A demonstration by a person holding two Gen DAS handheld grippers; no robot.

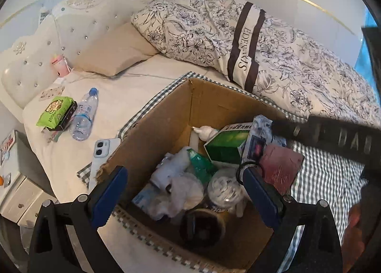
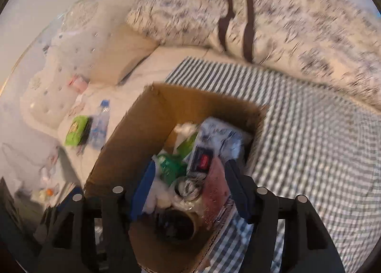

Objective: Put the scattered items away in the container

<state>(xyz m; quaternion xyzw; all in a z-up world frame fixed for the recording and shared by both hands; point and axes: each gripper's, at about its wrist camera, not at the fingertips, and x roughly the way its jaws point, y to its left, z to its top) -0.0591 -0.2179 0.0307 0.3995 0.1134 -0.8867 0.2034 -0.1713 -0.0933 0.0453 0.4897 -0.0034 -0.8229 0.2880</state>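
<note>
Both grippers held above cardboard box (image 1: 166, 116) on bed. Left gripper (image 1: 184, 186) spread wide, nothing gripped. Right gripper (image 2: 188, 189) spread too, empty; view blurred. Box packed: green carton (image 1: 226, 144), maroon pouch (image 1: 281, 166), clear jar (image 1: 225, 188). Water bottle (image 1: 84, 116), green snack pack (image 1: 56, 111), phone (image 1: 102, 148) seen outside box, on sheet, left of it.

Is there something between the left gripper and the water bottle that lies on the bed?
Yes. The left gripper hangs open over the cardboard box, so the box's left wall is between it and the water bottle. A phone also lies by that wall. Lifting over the wall should clear both.
</note>
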